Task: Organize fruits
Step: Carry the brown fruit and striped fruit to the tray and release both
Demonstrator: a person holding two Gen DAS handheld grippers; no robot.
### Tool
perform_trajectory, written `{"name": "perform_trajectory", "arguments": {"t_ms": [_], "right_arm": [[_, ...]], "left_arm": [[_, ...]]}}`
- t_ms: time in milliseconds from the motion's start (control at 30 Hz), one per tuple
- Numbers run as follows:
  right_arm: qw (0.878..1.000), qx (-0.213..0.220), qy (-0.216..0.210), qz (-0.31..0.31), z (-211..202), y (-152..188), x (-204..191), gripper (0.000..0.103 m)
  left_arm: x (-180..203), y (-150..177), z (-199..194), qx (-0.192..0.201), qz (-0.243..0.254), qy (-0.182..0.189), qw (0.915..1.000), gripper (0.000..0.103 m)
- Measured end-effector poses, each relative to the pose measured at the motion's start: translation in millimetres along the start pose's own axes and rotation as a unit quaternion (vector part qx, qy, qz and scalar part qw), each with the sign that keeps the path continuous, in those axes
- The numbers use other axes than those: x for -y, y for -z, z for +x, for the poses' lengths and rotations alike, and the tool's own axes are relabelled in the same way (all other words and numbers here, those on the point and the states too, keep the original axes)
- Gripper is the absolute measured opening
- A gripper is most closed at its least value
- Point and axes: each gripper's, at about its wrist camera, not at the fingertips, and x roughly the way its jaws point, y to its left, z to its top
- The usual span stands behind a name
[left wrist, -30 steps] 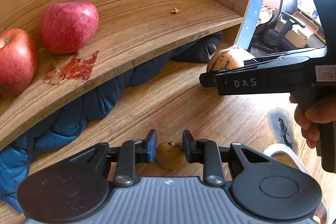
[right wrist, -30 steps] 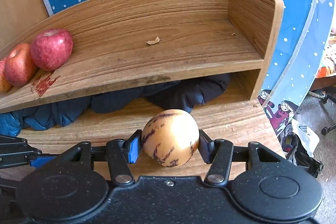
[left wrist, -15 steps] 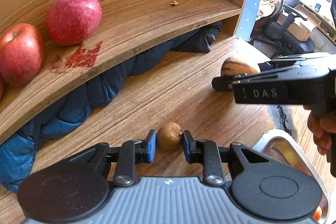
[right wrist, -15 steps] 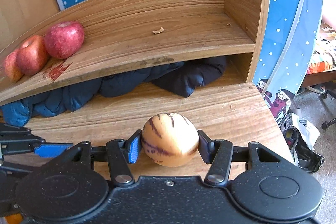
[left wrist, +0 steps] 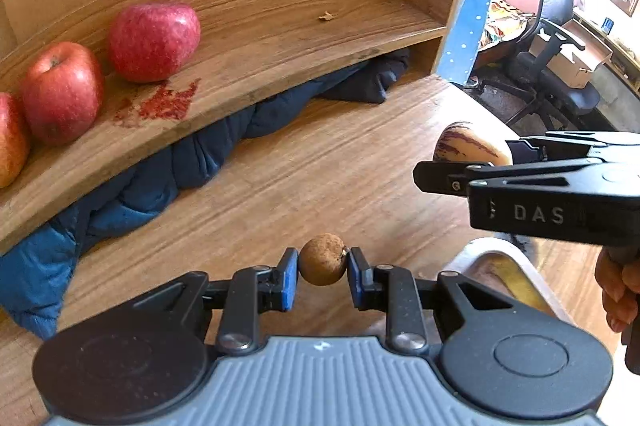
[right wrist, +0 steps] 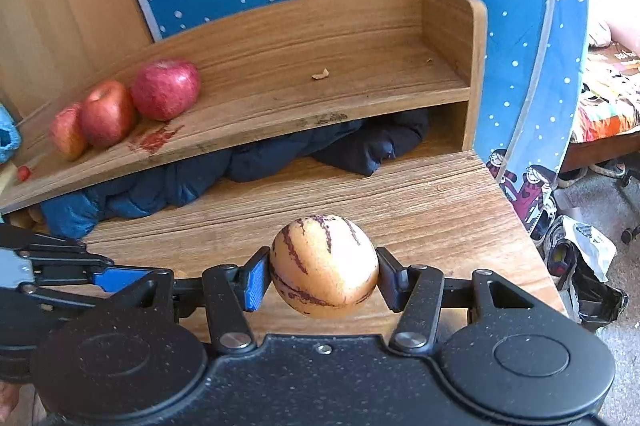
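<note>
Lifted since before, my left gripper [left wrist: 323, 263] pinches a small brown fruit [left wrist: 323, 259] above the worktop [left wrist: 320, 166]; my right gripper [right wrist: 323, 276], marked "DAS", clamps a striped melon [right wrist: 323, 266]. 3 apples [left wrist: 154, 40] sit on the shelf [left wrist: 280, 38].

Both wrist views close over the desk [left wrist: 340, 162], toward the shared shelf [right wrist: 320, 98].

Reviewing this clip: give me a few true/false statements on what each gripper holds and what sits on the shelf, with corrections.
1. The right gripper is shut on the striped yellow fruit. True.
2. The left gripper is open. False: it is shut on the small brown fruit.
3. Red apples sit at the shelf's left end. True.
4. The striped yellow fruit rests on the shelf. False: it is held above the table.
</note>
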Motion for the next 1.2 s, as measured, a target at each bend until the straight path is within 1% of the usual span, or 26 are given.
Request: {"name": "perform_trajectory", "arguments": {"t_ms": [167,300,467,667,967,1100,1200], "right_arm": [[1.000,0.007,-0.003,-0.008,-20.4,12.9,-0.7,0.056],[1.000,0.006,-0.003,-0.012,-34.8,26.1,-0.4,0.056],[1.000,0.002,-0.004,-0.013,-47.2,42.9,-0.6,0.056],[1.000,-0.009,-0.010,-0.024,-54.0,55.2,-6.4,0.056],[0.999,-0.024,-0.018,-0.029,-55.8,62.1,-9.0,0.056],[0.999,-0.030,-0.015,-0.023,-54.0,63.5,-8.4,0.056],[0.999,-0.033,-0.011,-0.019,-53.8,64.4,-6.8,0.056]], "left_arm": [[9.4,4.6,-4.4,-0.004,-0.004,0.012,0.9999,0.029],[16.8,9.4,-11.6,-0.003,-0.002,0.034,0.9994,0.029],[25.3,14.6,-15.4,-0.011,0.002,0.043,0.9990,0.029],[33.1,23.8,-20.0,-0.020,0.005,0.048,0.9986,0.029],[32.2,30.7,-20.7,-0.038,-0.013,0.041,0.9983,0.029],[29.2,32.8,-17.6,-0.049,-0.022,0.036,0.9979,0.029],[25.9,34.1,-15.6,-0.052,-0.030,0.039,0.9974,0.029]]}}
